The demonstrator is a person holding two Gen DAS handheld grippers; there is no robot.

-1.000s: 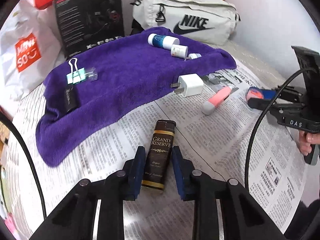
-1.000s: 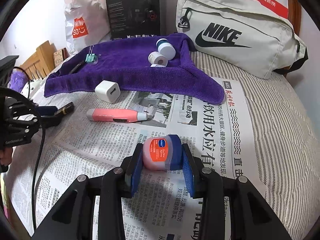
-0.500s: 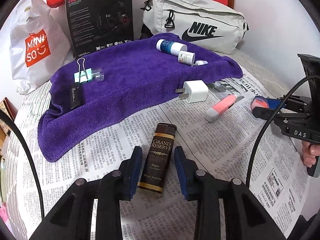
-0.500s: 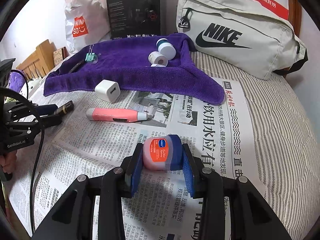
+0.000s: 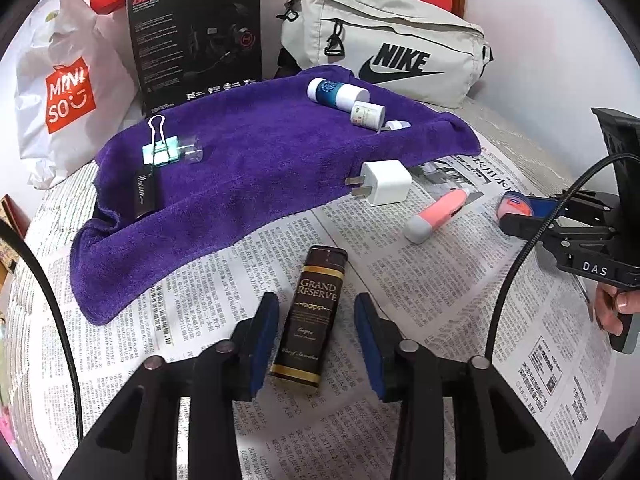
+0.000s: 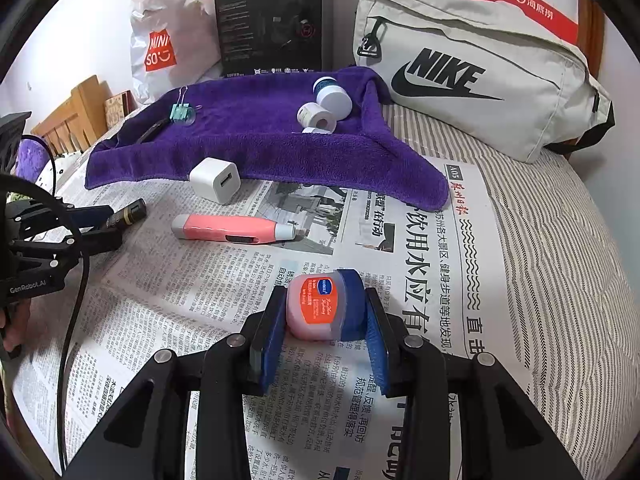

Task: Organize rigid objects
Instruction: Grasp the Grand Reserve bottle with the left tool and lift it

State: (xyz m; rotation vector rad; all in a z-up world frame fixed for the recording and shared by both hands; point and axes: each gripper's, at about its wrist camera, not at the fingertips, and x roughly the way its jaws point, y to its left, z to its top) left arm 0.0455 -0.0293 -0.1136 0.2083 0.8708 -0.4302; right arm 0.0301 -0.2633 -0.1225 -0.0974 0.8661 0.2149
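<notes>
A dark "Grand Reserve" lighter [image 5: 310, 312] lies on the newspaper between the pads of my left gripper [image 5: 316, 340], which stands open with gaps on both sides. My right gripper [image 6: 326, 336] is shut on a pink Vaseline jar [image 6: 320, 308] with a blue lid, just above the newspaper. A purple towel [image 5: 256, 160] holds a green binder clip [image 5: 160, 152], a black tube [image 5: 143, 190], a blue-white bottle [image 5: 336, 92] and a small white bottle [image 5: 366, 114]. A white charger [image 5: 386, 182] and a pink pen-like tool [image 5: 436, 216] lie on the paper.
A Nike bag [image 5: 392, 52], a black headset box [image 5: 196, 36] and a Miniso bag [image 5: 64, 96] stand behind the towel. Newspaper [image 6: 180, 300] covers the striped bedding [image 6: 560, 240]. The left gripper also shows at the left edge of the right wrist view [image 6: 100, 224].
My left gripper has opened off the lighter and drawn back a little, leaving it on the newspaper. My right gripper still holds the jar in place.
</notes>
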